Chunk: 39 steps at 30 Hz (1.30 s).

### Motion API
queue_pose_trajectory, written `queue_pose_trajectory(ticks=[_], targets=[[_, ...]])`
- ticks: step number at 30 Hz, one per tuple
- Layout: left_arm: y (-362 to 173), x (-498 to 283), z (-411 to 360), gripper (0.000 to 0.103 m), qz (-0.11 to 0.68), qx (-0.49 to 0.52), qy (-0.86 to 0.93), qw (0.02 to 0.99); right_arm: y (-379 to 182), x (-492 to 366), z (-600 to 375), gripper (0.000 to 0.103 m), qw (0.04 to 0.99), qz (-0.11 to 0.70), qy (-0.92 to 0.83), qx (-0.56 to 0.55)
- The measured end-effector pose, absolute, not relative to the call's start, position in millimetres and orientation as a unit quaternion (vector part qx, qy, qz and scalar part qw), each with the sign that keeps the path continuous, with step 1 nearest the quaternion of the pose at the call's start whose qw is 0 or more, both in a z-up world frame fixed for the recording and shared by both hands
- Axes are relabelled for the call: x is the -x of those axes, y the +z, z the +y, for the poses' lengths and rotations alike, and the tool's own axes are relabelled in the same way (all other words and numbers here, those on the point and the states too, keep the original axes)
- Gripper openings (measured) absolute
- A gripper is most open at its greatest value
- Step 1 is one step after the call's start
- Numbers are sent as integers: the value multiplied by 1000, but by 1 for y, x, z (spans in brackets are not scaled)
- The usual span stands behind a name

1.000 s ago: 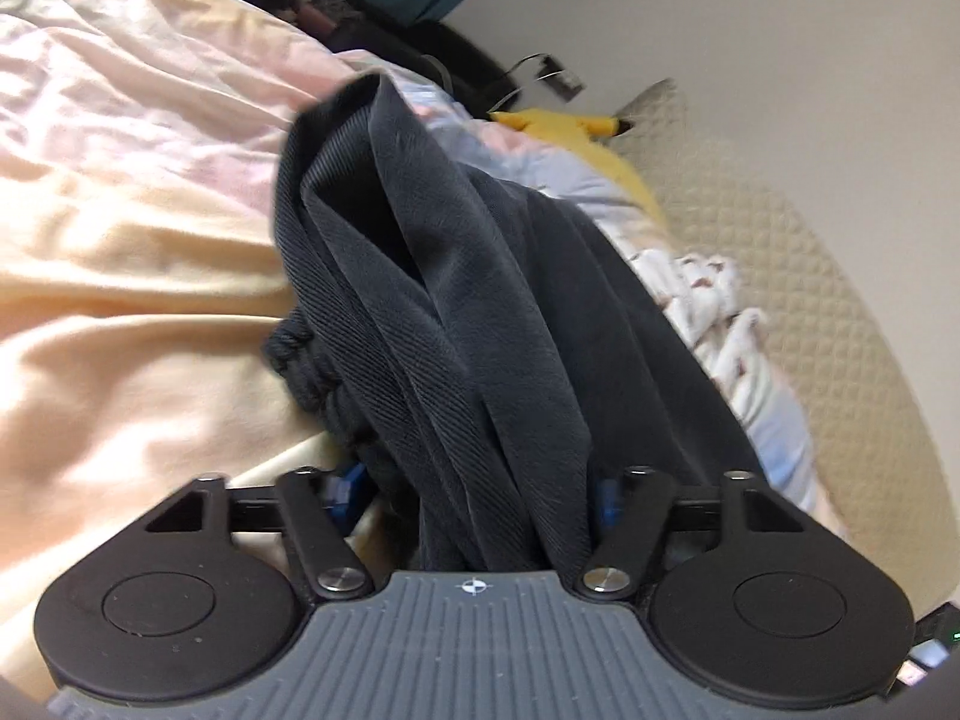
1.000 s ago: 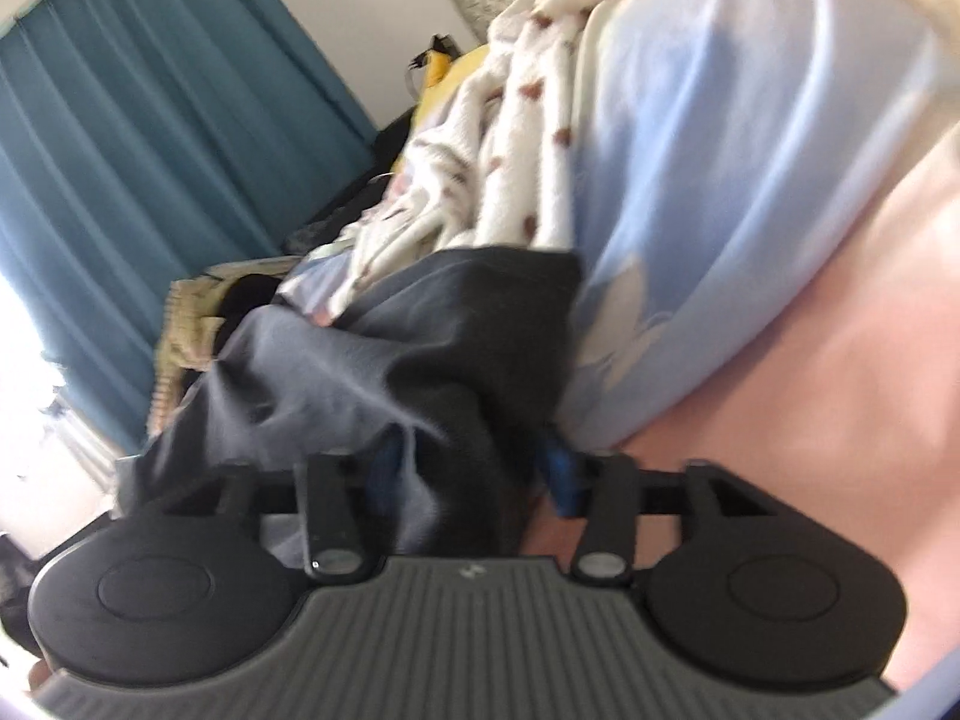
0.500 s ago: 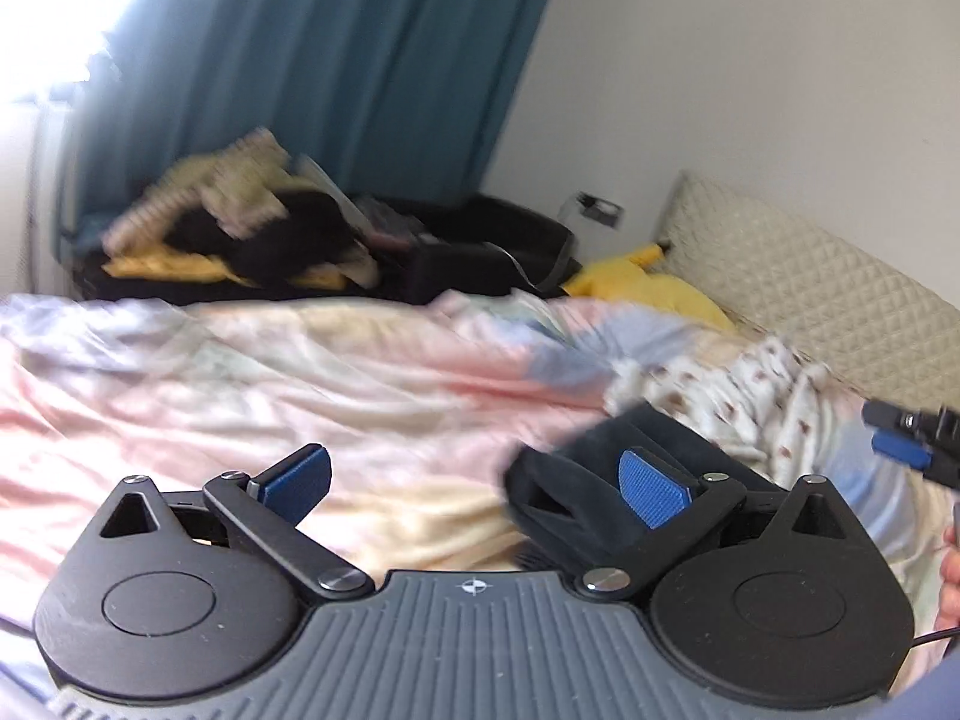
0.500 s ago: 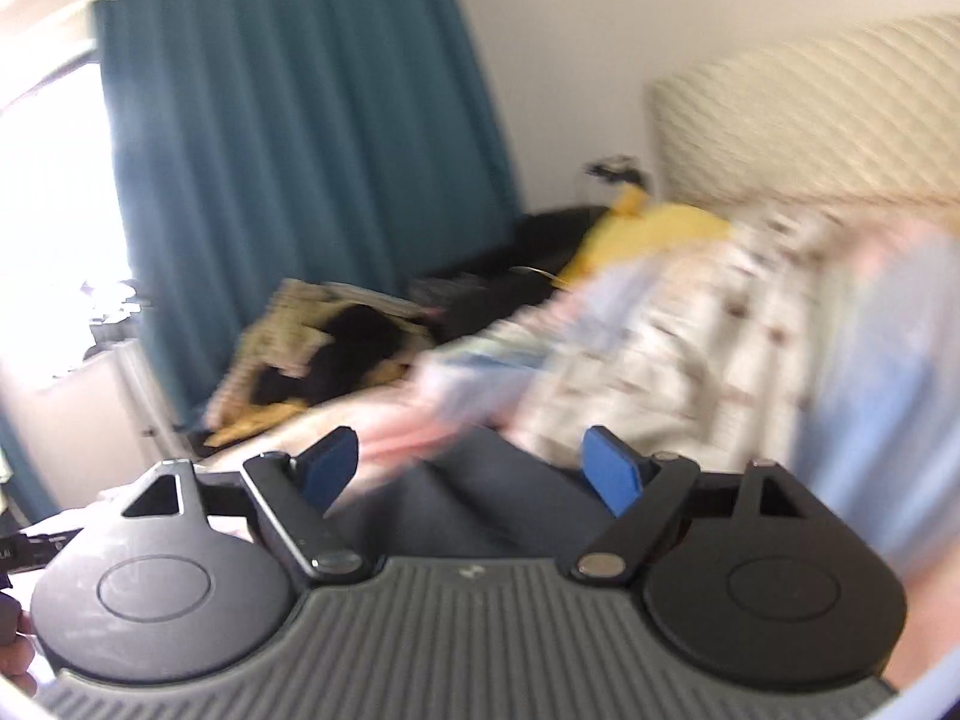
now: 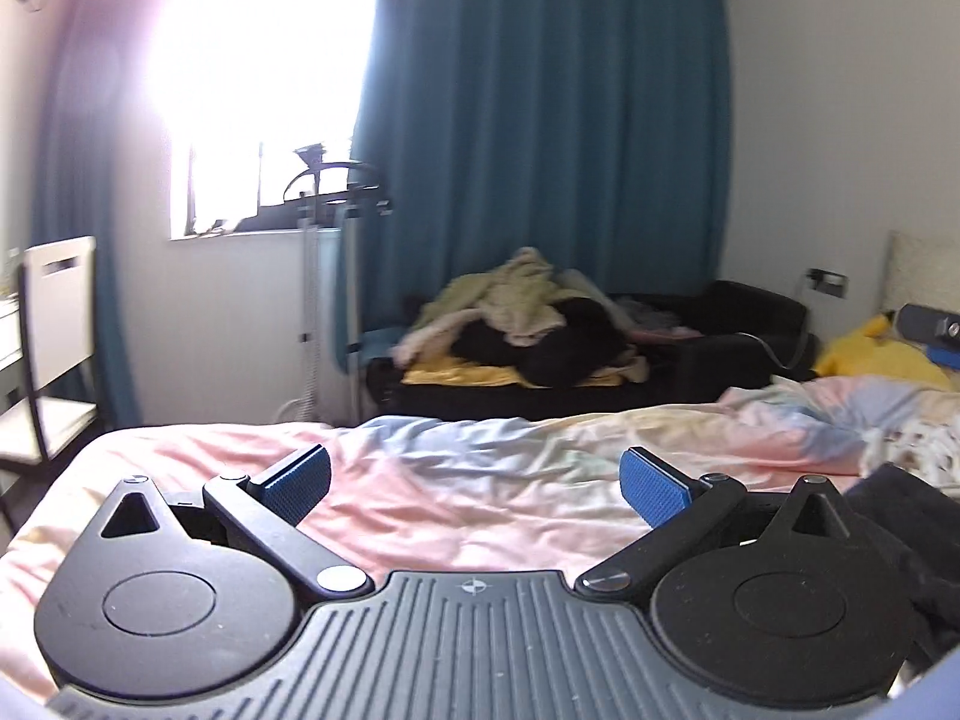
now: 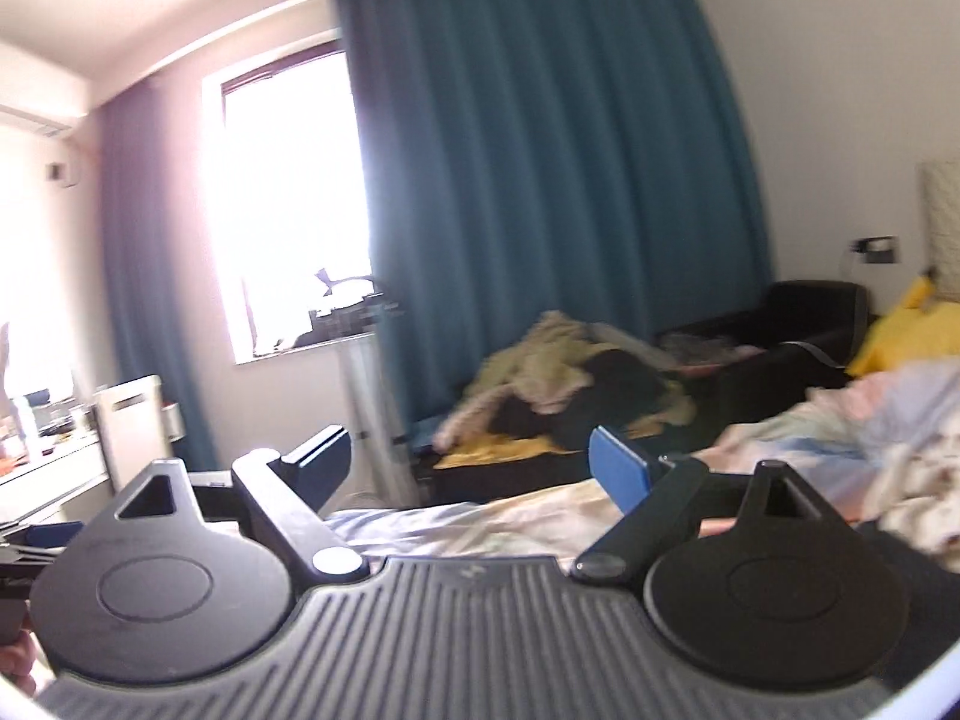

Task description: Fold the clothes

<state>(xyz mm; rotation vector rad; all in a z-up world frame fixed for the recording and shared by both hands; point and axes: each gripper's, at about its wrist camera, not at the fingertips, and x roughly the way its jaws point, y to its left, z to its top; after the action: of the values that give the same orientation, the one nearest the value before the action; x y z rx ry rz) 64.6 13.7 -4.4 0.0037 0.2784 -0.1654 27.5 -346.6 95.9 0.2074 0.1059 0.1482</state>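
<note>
In the left wrist view my left gripper (image 5: 474,483) is open wide above the pastel duvet (image 5: 456,480), with nothing between its blue pads (image 5: 654,489). The dark garment (image 5: 900,540) lies on the bed at the lower right edge, apart from the fingers. My right gripper (image 6: 471,468) points level across the room; its jaws are opening and hold nothing. A dark patch that looks like the same garment (image 6: 924,600) shows low on the right of that view. A grey and blue piece of the right gripper (image 5: 933,330) pokes in at the left wrist view's right edge.
A heap of clothes (image 5: 528,324) sits on a black sofa (image 5: 750,312) beyond the bed, in front of teal curtains (image 5: 540,150). A white chair (image 5: 54,312) stands at the left, a garment steamer stand (image 5: 318,276) by the window, a yellow plush (image 5: 882,354) near the headboard.
Both grippers have let go of the dark garment, opened, and risen and tilted up from the bed to look across the room. The garment now lies low at the right.
</note>
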Motion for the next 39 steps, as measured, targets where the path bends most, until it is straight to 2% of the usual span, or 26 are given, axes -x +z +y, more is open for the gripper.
queue_pose_trajectory(ticks=[7,12,18,27,31,32,33,39], targets=[[-19,-59,22,103,142,27,-46,988,69,-39,-292,88,987,69,124,-79],[-30,-69,10,103,135,43,-27,990,36,-48,-295,88,987,83,114,-76],[-36,-88,-4,103,165,34,-26,985,3,-60,-301,88,985,110,115,-69],[-35,-92,-7,103,179,18,1,984,-14,-71,-287,88,981,135,125,-67],[-33,-92,-3,103,184,10,0,983,-13,-69,-281,91,982,135,123,-54],[-33,-91,-2,103,183,9,0,983,-13,-68,-280,95,982,136,122,-54],[-33,-90,-2,103,182,9,1,983,-13,-67,-280,103,982,137,120,-55],[-28,-86,0,103,181,1,8,983,-14,-65,-276,103,983,140,113,-48]])
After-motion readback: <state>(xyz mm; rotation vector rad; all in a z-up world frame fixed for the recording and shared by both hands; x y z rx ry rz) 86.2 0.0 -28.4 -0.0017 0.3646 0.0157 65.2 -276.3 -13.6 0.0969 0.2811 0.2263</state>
